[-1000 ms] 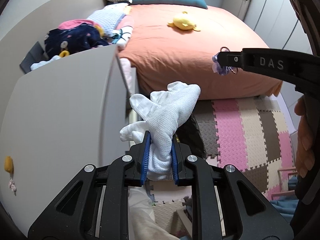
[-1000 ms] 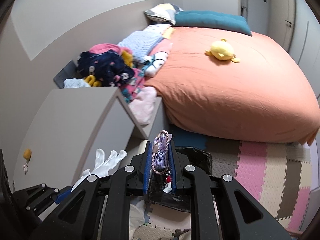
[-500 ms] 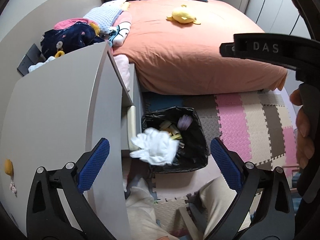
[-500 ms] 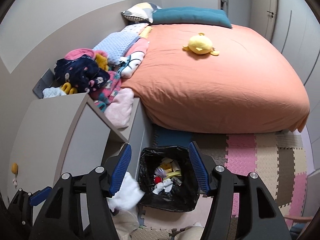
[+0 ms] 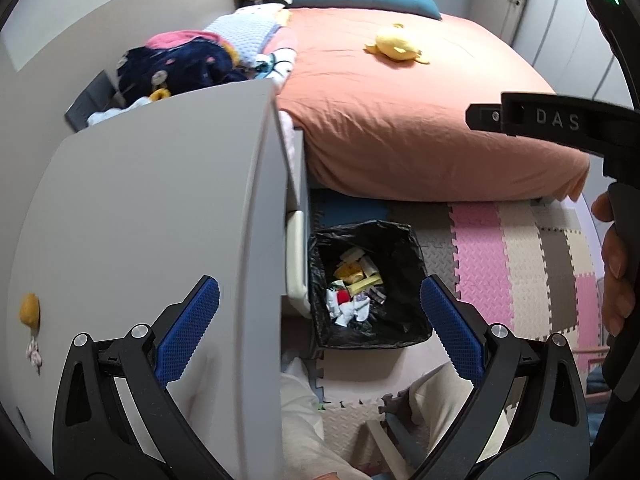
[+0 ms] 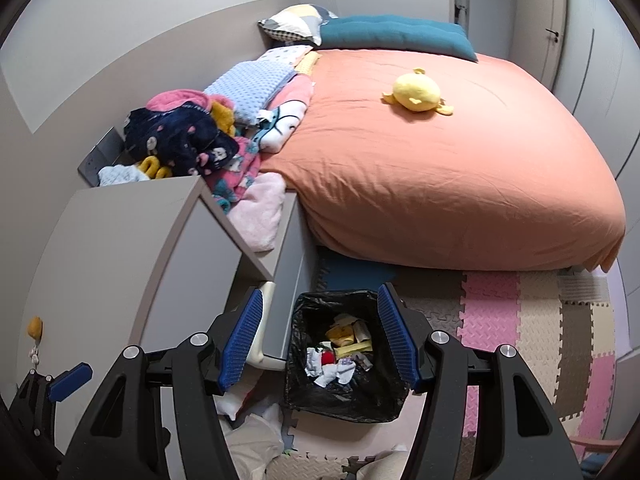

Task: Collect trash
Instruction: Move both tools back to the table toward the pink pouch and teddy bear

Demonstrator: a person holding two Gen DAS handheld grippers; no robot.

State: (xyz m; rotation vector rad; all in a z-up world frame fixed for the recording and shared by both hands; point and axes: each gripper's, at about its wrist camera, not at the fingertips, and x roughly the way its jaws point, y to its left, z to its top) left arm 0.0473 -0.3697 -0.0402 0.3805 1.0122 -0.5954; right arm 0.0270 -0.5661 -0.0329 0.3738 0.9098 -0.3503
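Bin [image 6: 296, 364] upright, mouth up; white cloth [image 6: 332, 372] crumpled inside, axis unclear.

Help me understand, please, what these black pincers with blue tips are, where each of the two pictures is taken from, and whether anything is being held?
There is no robot here. A person carries a hand-held gripper in each hand, and a wide-angle camera on each one looks forward along its two blue-padded fingers. One picture comes from the left gripper, the other from the right gripper. In the left picture the right gripper also shows at the right edge, with the hand gripping it.

Both look down at a black-lined trash bin on a foam floor mat, beside a grey cabinet and a bed with an orange cover. White cloth and yellowish scraps lie in the bin.

Both grippers' jaws have just been opening and stand apart, with nothing between them.
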